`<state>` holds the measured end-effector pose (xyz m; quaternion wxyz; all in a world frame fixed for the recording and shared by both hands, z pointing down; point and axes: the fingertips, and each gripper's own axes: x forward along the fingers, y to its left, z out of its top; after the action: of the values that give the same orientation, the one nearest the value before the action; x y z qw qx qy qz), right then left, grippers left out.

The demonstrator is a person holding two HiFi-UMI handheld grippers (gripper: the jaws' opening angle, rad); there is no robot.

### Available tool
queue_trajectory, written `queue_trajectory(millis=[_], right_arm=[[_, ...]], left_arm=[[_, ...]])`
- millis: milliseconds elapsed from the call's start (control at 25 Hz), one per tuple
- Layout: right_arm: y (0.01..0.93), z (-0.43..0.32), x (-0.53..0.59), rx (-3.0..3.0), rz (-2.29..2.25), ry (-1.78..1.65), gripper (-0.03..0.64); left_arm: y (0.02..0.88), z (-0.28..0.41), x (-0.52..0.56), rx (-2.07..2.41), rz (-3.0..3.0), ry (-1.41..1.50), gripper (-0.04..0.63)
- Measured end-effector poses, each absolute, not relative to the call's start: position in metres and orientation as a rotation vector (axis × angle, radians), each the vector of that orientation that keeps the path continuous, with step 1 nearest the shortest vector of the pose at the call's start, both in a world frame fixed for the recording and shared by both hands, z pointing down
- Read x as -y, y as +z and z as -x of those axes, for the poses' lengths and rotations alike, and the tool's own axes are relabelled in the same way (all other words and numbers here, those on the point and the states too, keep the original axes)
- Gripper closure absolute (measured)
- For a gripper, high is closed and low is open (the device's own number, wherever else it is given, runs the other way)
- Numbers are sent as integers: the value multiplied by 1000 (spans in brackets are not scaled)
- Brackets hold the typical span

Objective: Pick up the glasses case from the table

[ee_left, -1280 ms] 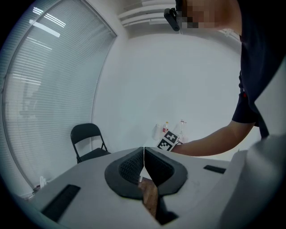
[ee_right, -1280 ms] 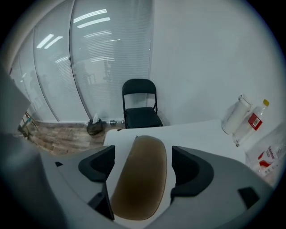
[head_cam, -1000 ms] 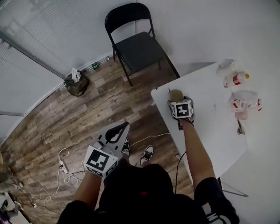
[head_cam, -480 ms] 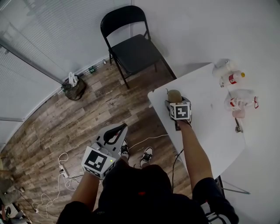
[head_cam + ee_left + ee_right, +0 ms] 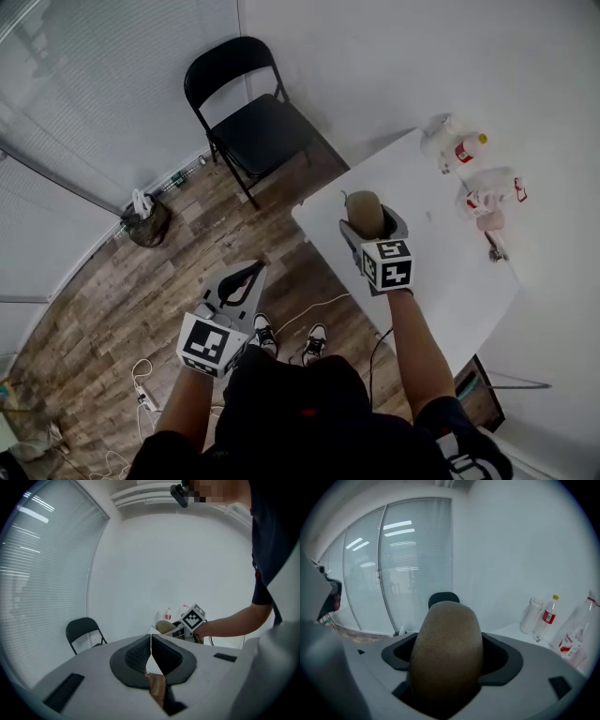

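The brown glasses case (image 5: pixel 366 212) is clamped in my right gripper (image 5: pixel 372 225), held above the near left corner of the white table (image 5: pixel 441 262). In the right gripper view the case (image 5: pixel 446 656) fills the space between the dark pads and stands up past them. My left gripper (image 5: pixel 239 283) hangs over the wooden floor to the left of the table, its jaws shut with nothing between them. From the left gripper view, the closed pads (image 5: pixel 151 656) meet in a line, and the case (image 5: pixel 165 627) shows far off beside the right gripper's marker cube.
A black folding chair (image 5: pixel 246 120) stands on the floor beyond the table's corner. Bottles (image 5: pixel 457 148) and plastic-wrapped items (image 5: pixel 490 195) lie at the table's far side. A bag (image 5: pixel 144 220) sits by the glass wall, and cables trail on the floor near the person's shoes.
The right gripper has lifted the glasses case off the table and raised it toward the camera. The head view has shifted, sliding the table and chair left. The left gripper stays shut.
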<state>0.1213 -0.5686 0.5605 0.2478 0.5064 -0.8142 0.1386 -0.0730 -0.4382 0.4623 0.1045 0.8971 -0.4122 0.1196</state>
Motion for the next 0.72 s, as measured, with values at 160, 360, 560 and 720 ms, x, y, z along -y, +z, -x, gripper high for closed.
queue_trajectory(millis=[160, 360, 560, 720], right_arm=[[501, -137, 540, 2318, -1475, 360, 215], [424, -154, 500, 2444, -1572, 308, 215], [355, -169, 460, 2521, -1673, 162, 215], [322, -175, 432, 2517, -1707, 1, 215]], left_arm=[[433, 56, 445, 1201, -2701, 271, 572], [390, 29, 440, 1168, -2783, 200, 572], [354, 6, 434, 1119, -2843, 133, 572], [334, -4, 431, 1095, -2878, 95, 572]])
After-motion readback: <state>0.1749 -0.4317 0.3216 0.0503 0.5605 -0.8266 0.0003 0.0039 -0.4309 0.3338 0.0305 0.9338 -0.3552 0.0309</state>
